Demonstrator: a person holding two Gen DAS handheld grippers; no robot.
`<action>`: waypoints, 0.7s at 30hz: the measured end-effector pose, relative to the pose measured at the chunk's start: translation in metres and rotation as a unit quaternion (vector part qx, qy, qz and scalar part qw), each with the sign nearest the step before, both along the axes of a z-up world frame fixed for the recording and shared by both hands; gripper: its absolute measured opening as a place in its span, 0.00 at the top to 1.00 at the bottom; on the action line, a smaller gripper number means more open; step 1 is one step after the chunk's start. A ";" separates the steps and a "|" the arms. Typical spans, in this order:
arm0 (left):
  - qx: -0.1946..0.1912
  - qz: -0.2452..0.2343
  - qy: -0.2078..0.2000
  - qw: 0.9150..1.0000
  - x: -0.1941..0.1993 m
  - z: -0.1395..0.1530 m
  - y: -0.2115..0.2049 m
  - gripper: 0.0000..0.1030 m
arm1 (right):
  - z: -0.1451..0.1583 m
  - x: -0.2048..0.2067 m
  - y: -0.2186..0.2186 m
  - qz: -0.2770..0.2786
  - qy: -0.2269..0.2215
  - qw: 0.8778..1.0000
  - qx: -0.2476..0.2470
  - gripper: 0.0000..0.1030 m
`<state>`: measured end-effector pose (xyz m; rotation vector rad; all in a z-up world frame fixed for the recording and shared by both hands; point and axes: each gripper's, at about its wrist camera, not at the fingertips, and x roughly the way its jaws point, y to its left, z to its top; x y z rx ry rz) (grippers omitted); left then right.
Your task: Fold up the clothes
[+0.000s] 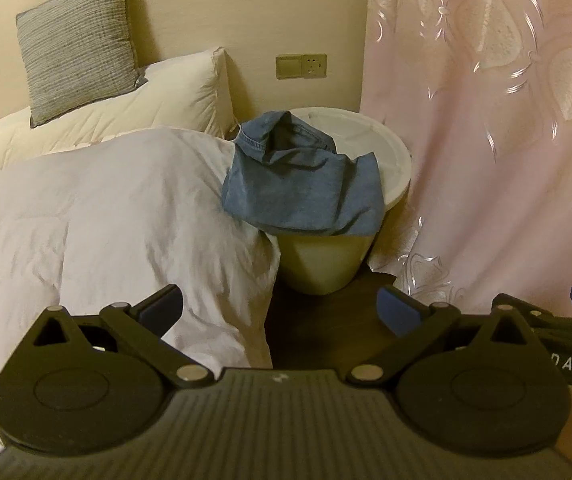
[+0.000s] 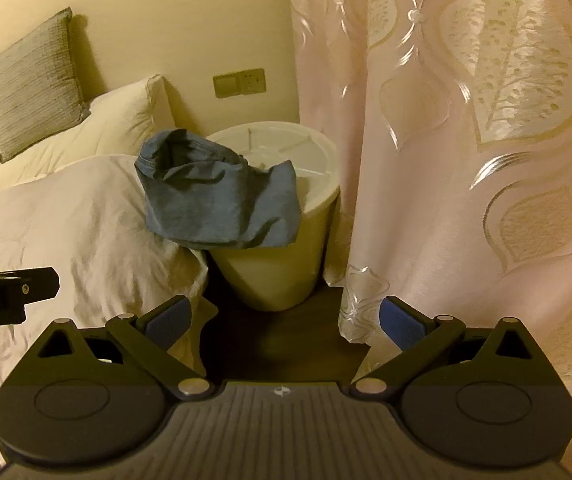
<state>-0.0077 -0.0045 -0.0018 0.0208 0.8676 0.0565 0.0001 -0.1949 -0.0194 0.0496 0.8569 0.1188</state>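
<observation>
Grippers are sitting nearest the cameras: the left gripper [image 1: 279, 312] is hanging with its blue pads spread wide and nothing between them, low in the frame of the left wrist view, and the right gripper [image 2: 283, 322] is showing the same wide-apart, empty pose in its own view. Each is also peeking into the other's picture at the frame edge.

Beyond them, dark floor [image 1: 318, 332] is showing in the lower middle, with a white duvet [image 1: 97, 216] filling the lower left as it is spilling off the bed.

Further back, at the centre of both frames, the denim garment [image 1: 298, 184] is lying crumpled, draped half over the lid of a pale round bin [image 1: 326, 264] and half against the duvet edge. It is looking faded blue, with a stitched hem or opening gaping upward at its upper left and a loose flap hanging over the bin's front rim.

Judging by the soft folds, it is probably light to middling in weight, limp and not slippery; the hanging lower corners are offering the easiest pinch points, one per gripper.

Behind, a white pillow [image 1: 157, 92] and grey cushion [image 1: 77, 44] are leaning on the wall at upper left, a wall socket [image 1: 302, 66] is sitting above centre, and a pink curtain [image 1: 494, 140] is covering the right.
</observation>
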 end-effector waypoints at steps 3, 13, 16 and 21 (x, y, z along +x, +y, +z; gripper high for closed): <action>0.004 -0.004 0.016 1.000 0.005 -0.005 -0.010 0.01 | 0.000 0.002 0.002 0.000 0.002 1.000 -0.002 0.00; -0.022 -0.023 0.030 0.999 0.021 -0.016 0.028 0.01 | -0.005 0.024 0.022 0.003 0.004 1.000 -0.015 0.00; -0.022 -0.029 0.039 0.999 0.025 -0.024 0.030 0.01 | -0.006 0.027 0.025 0.004 0.007 1.000 -0.024 0.00; -0.025 -0.024 0.040 0.999 0.031 -0.026 0.035 0.01 | -0.009 0.038 0.027 0.005 0.012 1.000 -0.027 0.00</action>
